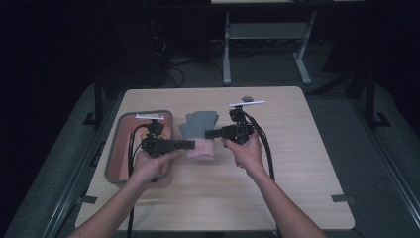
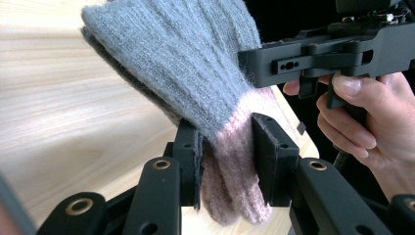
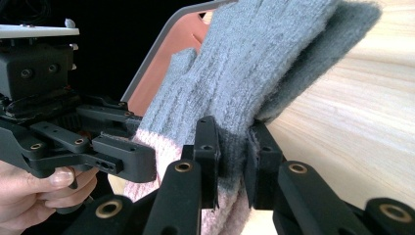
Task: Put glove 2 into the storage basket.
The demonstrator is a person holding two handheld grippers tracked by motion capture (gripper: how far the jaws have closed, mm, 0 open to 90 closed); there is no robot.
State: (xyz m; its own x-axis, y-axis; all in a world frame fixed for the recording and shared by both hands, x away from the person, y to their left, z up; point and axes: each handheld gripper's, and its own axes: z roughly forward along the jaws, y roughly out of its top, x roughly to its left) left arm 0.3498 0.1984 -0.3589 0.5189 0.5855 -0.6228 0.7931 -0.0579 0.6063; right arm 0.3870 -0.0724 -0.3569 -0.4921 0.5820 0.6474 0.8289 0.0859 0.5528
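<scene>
A grey knitted wool glove with a pink ribbed cuff (image 1: 200, 130) is held between both grippers over the middle of the pale wooden table (image 1: 297, 163), its grey fingers pointing to the far side and the pink cuff nearest the person. The left gripper (image 2: 226, 161) has its jaws closed narrow on the pink cuff, pads pressing the knit from both sides. The right gripper (image 3: 232, 156) pinches the glove just where grey meets pink, its jaws likewise drawn in tight on the fabric. The two grippers face each other, near together, with the glove between them. A shallow grey-rimmed tray with a salmon-pink floor (image 1: 119, 144) sits just left of the glove, under the left hand (image 1: 151, 166). Beyond the table's far edge stands a white-legged metal bench frame (image 1: 228, 54) on the dark floor.
</scene>
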